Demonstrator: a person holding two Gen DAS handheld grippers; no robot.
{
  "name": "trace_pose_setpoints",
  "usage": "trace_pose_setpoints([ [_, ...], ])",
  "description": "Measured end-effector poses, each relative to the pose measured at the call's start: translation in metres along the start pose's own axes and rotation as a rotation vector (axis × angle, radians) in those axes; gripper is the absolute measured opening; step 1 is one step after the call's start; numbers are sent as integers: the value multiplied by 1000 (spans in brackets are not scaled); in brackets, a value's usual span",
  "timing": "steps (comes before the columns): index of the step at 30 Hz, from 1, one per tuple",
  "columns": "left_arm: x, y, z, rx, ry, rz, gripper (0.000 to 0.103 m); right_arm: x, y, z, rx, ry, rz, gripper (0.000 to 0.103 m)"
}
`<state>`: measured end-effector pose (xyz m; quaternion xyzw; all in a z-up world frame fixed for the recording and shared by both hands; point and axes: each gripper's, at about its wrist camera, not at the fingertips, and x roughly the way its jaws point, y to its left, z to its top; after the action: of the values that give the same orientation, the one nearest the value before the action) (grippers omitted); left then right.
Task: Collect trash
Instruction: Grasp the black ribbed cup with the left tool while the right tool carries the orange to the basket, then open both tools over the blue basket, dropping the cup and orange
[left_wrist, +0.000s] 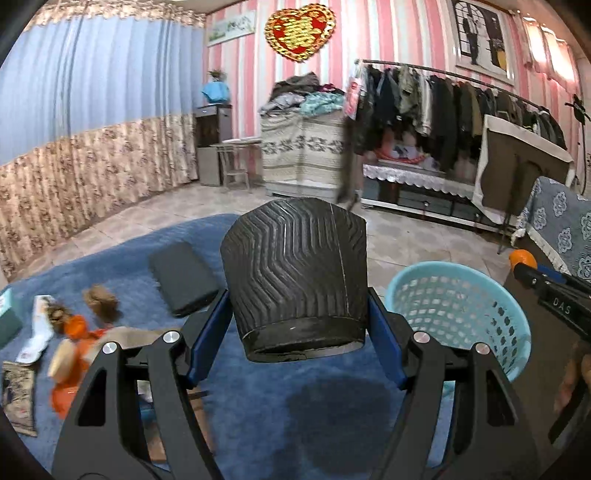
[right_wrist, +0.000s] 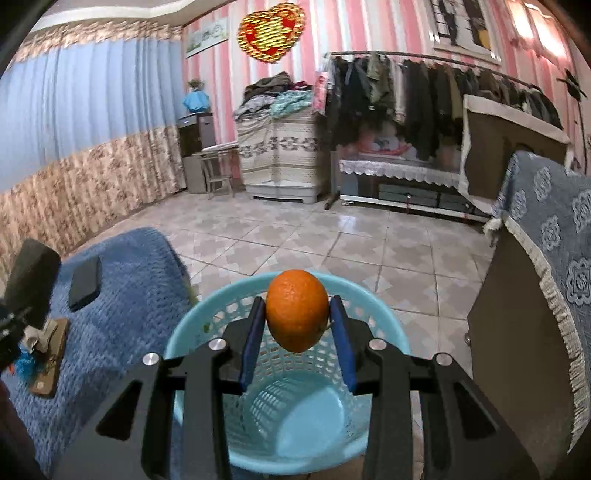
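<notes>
My left gripper (left_wrist: 297, 317) is shut on a black ribbed paper cup (left_wrist: 295, 273) and holds it above the blue rug (left_wrist: 258, 413), left of the light blue basket (left_wrist: 461, 310). My right gripper (right_wrist: 297, 325) is shut on an orange (right_wrist: 297, 310) and holds it over the open mouth of the basket (right_wrist: 291, 406), which looks empty inside. In the left wrist view the right gripper with the orange (left_wrist: 522, 258) shows at the right edge. In the right wrist view the black cup (right_wrist: 31, 280) shows at the left edge.
Wrappers, orange scraps and a brown lump (left_wrist: 101, 299) lie on the rug at left, with a black case (left_wrist: 183, 278) behind. A cabinet with a blue patterned cover (right_wrist: 546, 251) stands right of the basket. Tiled floor (right_wrist: 314, 236) lies beyond.
</notes>
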<state>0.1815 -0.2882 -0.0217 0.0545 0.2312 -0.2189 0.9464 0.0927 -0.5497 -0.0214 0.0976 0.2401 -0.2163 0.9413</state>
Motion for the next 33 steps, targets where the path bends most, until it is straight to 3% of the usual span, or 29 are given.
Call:
trace_pose_setpoints([
  [6,25,-51,3,69,2,-80,70,6,-34,-1,36,11,-56,36],
  [10,46,-78,4,91,35,-150,70,7,-59,-4,129,23,-70,36],
  [18,79,-119,-1,155,78,-238,70,13,-61,-2,145,39,-99,36],
  [26,91,-131,4,205,71,-248,72,14,-51,-2,140,50,-100,36],
  [30,92,-130,7,198,54,-221,93,14,-51,-2,139,52,-101,36],
  [33,90,-118,12,173,53,-192,95,16,-49,-2,144,59,-100,36],
])
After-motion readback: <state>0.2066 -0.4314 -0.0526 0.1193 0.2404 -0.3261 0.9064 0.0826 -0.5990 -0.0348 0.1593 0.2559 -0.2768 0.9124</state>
